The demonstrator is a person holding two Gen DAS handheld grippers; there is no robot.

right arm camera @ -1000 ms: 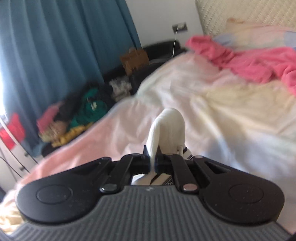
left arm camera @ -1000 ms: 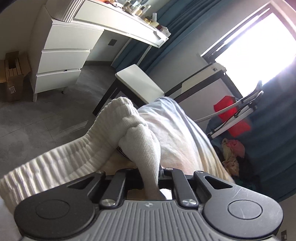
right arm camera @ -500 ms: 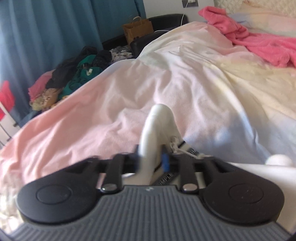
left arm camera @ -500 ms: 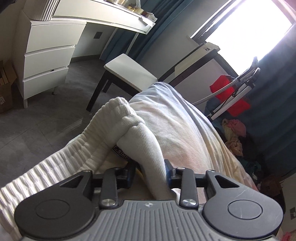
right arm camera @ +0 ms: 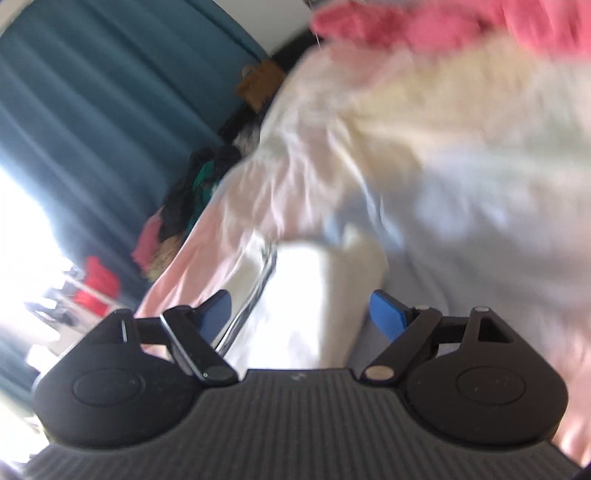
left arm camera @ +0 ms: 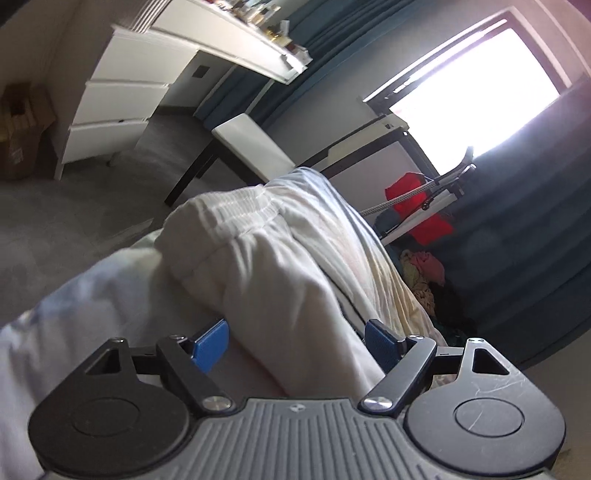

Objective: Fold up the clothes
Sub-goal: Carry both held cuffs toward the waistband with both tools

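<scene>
The left gripper (left arm camera: 297,341) stands with its blue-padded fingers (left arm camera: 210,341) spread wide, and a fold of the white garment (left arm camera: 266,266) lies between them without either pad pressing on it. The garment is heaped on the pale bed sheet (left arm camera: 373,266), its ribbed elastic waistband (left arm camera: 236,210) at the far end of the pile, toward the foot of the bed. Beyond the bed, at far left, stands a white chest of drawers (left arm camera: 110,107) under a long white desk top (left arm camera: 229,44); a white-seated stool (left arm camera: 251,147) is nearer the bed. At right, dark blue curtains (left arm camera: 535,240) hang beside a bright window (left arm camera: 476,85), with a red object (left arm camera: 417,206) and a heap of clothes (left arm camera: 424,269) on the floor below.

The right wrist view is blurred. The right gripper (right arm camera: 297,315) is also spread wide — its blue fingers (right arm camera: 386,314) flank a white fold of the same garment (right arm camera: 314,295), not clamping it. A thin dark line runs along the garment's left edge; what it is cannot be told. The sheet (right arm camera: 443,166) fills the far right, with a pink blanket (right arm camera: 443,26) at the far end. At left hang teal curtains (right arm camera: 92,110), with a pile of dark and green clothes (right arm camera: 192,192) at their foot.
</scene>
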